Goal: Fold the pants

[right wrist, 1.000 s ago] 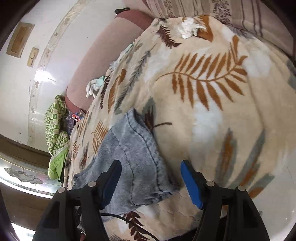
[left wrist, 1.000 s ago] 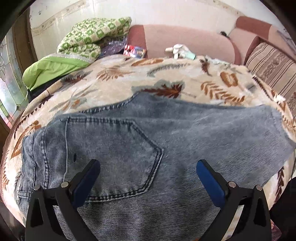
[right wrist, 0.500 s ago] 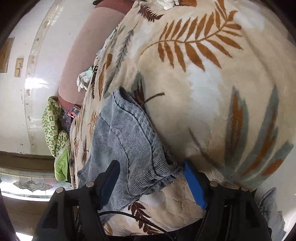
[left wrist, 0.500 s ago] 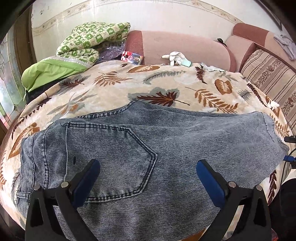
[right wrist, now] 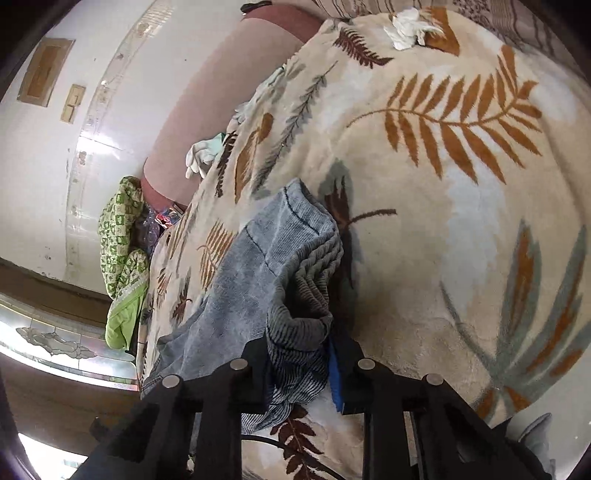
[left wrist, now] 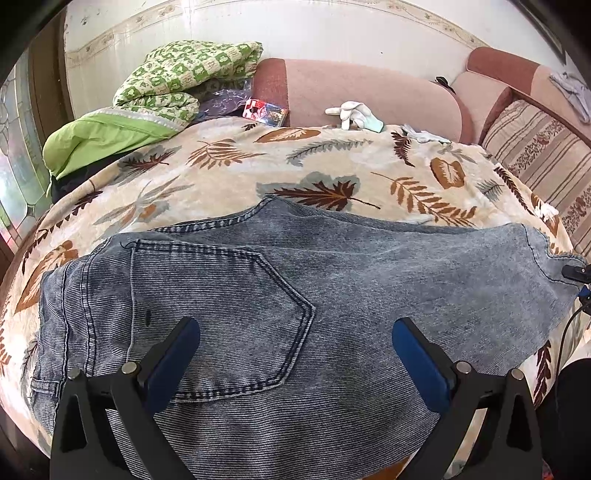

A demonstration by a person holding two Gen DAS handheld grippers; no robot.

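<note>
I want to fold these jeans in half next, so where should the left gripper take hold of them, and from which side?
Grip the waistband edge of the jeans, at the left beyond the back pocket. Come in low from the near side: the denim lies flat on the blanket, so only that edge offers a lip. The right gripper already pinches the leg end.

A cream blanket (left wrist: 229, 173) printed with brown and grey leaves covers the bed. Behind it runs a pink upholstered headboard (left wrist: 369, 92) against a white wall (left wrist: 332, 33) with a patterned border strip. A striped cushion (left wrist: 535, 147) lies at the right, green bedding (left wrist: 162, 85) is piled at the left, and daylight comes through a leaded glass window (left wrist: 18, 155).
</note>
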